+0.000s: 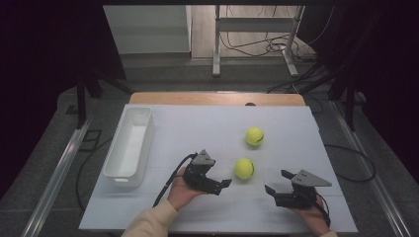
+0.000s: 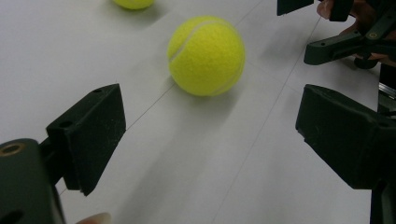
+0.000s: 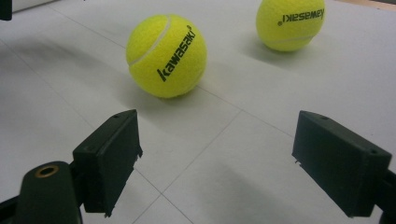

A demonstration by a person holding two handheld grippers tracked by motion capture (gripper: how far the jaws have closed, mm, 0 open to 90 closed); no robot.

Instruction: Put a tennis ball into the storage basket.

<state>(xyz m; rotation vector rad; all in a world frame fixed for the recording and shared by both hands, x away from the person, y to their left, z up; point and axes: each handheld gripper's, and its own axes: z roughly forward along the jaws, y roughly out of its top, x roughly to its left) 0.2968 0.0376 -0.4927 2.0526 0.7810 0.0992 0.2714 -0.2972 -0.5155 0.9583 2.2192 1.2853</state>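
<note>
Both tennis balls (image 1: 244, 168) (frame middle) sit on the surface (image 1: 197, 128); left claw (image 1: 223, 184) and right claw (image 1: 277, 181) gape apart, nothing grabbed yet.

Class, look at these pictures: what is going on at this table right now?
A person holds a hand-held gripper in each hand over a white table. The left hand-held gripper and the right hand-held gripper are both open and empty, pointing at the nearer tennis ball. A second tennis ball lies farther back, and a white bin stands empty at the left.
</note>
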